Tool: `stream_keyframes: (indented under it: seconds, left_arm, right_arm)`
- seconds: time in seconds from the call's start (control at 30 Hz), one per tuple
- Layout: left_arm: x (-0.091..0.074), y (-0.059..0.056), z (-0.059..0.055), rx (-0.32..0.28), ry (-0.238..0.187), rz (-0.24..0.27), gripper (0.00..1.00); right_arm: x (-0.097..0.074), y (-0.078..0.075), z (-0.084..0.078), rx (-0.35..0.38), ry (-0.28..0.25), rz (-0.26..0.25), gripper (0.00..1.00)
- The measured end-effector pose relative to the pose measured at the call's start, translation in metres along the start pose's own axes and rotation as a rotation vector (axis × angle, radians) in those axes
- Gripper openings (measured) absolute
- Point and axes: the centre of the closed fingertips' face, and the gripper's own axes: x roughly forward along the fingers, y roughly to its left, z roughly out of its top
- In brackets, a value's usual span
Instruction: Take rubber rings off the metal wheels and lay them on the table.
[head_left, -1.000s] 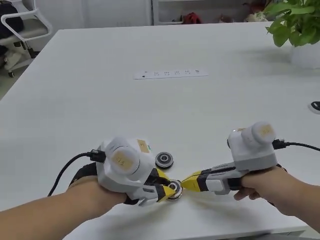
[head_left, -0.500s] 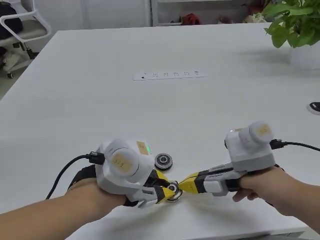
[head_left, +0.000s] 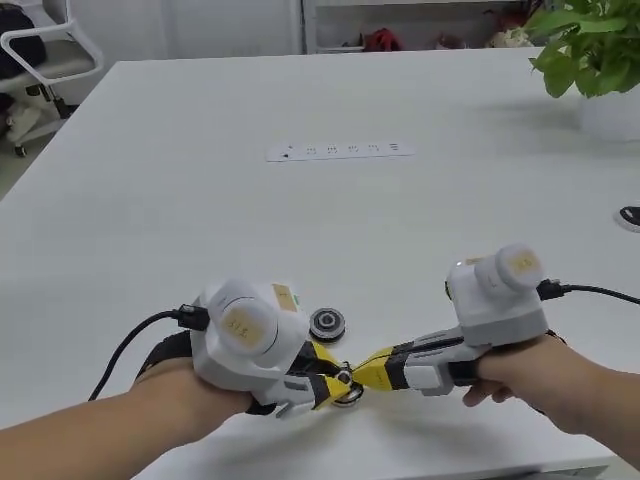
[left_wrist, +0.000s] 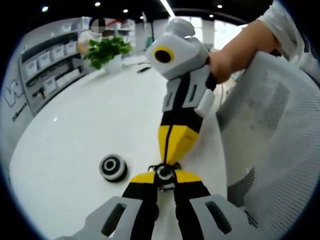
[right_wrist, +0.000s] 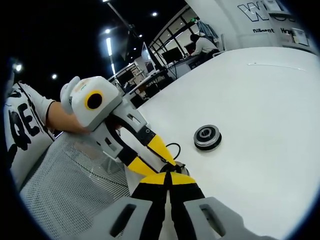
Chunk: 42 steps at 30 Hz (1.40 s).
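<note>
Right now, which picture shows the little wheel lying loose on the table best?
The left gripper view: the loose wheel faces the camera, its black ring round a pale middle, nothing covering it. The right gripper view shows it clearly too, but more edge-on. In the head view it is small, beside the left gripper.

Left gripper (head_left: 332, 386) clamps a metal wheel (head_left: 348, 392) just above the tabletop (head_left: 200, 180), and the right gripper (head_left: 364, 372) meets it, tips pinched together. A second wheel (head_left: 327, 323) lies just behind them.
</note>
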Motion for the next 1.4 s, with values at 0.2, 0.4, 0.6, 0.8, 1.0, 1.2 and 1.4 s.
stream_keyframes:
  seconds: [0.2, 0.4, 0.6, 0.8, 1.0, 1.2, 1.4]
  left_arm:
    - [0.0, 0.0, 0.0, -0.001, -0.001, 0.001, 0.12]
    - [0.0, 0.0, 0.0, -0.002, -0.002, 0.001, 0.12]
    - [0.0, 0.0, 0.0, 0.006, -0.006, 0.005, 0.13]
    - [0.0, -0.001, 0.0, 0.023, -0.008, 0.012, 0.13]
    - [0.0, -0.001, 0.001, 0.03, -0.002, 0.01, 0.14]
    - [-0.003, -0.001, 0.002, 0.028, -0.003, -0.004, 0.19]
    - [-0.006, -0.003, 0.003, 0.034, -0.007, -0.02, 0.26]
  right_arm:
    - [0.0, 0.004, 0.003, -0.003, -0.009, 0.015, 0.0]
    - [0.001, 0.008, 0.005, -0.01, -0.016, 0.032, 0.0]
    - [-0.002, 0.001, 0.004, 0.005, -0.022, 0.007, 0.0]
    - [-0.004, -0.006, 0.0, 0.009, -0.011, -0.019, 0.0]
    - [-0.006, -0.009, 0.001, 0.012, -0.013, -0.03, 0.0]
    - [-0.006, -0.009, 0.001, 0.018, -0.017, -0.029, 0.0]
    - [-0.006, -0.011, 0.001, 0.023, -0.023, -0.031, 0.0]
